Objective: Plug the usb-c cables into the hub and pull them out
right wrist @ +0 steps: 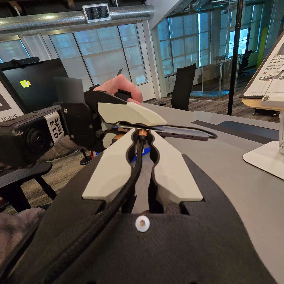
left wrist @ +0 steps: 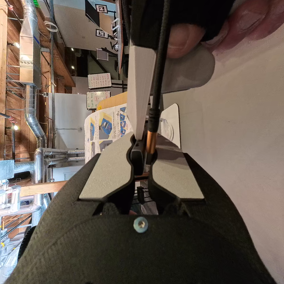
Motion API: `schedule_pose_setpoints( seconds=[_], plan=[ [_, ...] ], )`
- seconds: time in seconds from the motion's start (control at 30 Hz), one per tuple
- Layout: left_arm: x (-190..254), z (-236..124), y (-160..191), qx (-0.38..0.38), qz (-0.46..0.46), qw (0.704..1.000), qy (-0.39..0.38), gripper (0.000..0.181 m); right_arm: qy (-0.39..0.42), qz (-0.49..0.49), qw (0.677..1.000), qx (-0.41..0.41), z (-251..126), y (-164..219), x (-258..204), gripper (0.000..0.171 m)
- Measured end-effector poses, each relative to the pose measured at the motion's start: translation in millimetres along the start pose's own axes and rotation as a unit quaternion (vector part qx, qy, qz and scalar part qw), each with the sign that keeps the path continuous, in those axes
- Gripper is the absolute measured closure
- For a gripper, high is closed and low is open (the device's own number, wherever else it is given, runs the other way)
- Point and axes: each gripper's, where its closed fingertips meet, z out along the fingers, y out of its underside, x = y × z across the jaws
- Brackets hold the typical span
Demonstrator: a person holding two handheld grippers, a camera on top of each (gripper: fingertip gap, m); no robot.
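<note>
My left wrist view is rolled sideways, very near the hub [left wrist: 136, 155]. My right wrist view looks level over the grey table [right wrist: 230, 176]. Both share the hub [right wrist: 176, 133] and the orange plug [left wrist: 150, 142] [right wrist: 142, 133].

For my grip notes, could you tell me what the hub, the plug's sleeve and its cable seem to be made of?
Hub: likely aluminium, from its grey, satin, sharp-edged shell.
Sleeve: probably anodised metal, from its coppery-orange sheen with a soft highlight.
Cable: black braided fabric jacket, judging by its woven texture.
</note>
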Motion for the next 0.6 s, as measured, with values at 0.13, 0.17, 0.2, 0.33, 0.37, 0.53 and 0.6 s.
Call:
schedule_pose_setpoints(
  seconds=[0.13,0.17,0.2,0.33,0.37,0.53,0.6],
  plan=[
    [1.3,3.1,2.9,-0.006,-0.012,1.000,0.004,0.162,-0.004,-0.005,1.000,-0.004,2.9,3.2,-4.4,0.162],
    [1.7,4.0,3.8,-0.008,-0.014,1.000,0.005,0.162,-0.004,-0.007,1.000,-0.006,3.9,3.7,-5.4,0.162],
    [2.4,4.7,4.6,-0.009,-0.016,1.000,0.006,0.163,-0.003,-0.009,1.000,-0.008,4.8,4.3,-6.2,0.162],
    [5.0,5.7,5.7,-0.008,-0.015,1.000,0.005,0.167,0.002,-0.015,1.000,-0.012,5.3,5.0,-5.4,0.162],
    [5.6,5.8,5.7,-0.008,-0.015,1.000,0.006,0.168,0.003,-0.016,1.000,-0.013,5.3,5.4,-5.3,0.161],
    [5.4,6.4,5.6,-0.005,-0.017,1.000,0.008,0.167,0.009,-0.022,1.000,-0.012,4.9,4.9,-4.5,0.161],
    [4.4,6.1,5.3,-0.004,-0.018,1.000,0.006,0.168,0.007,-0.019,1.000,-0.011,4.7,4.2,-4.6,0.162]
  ],
)
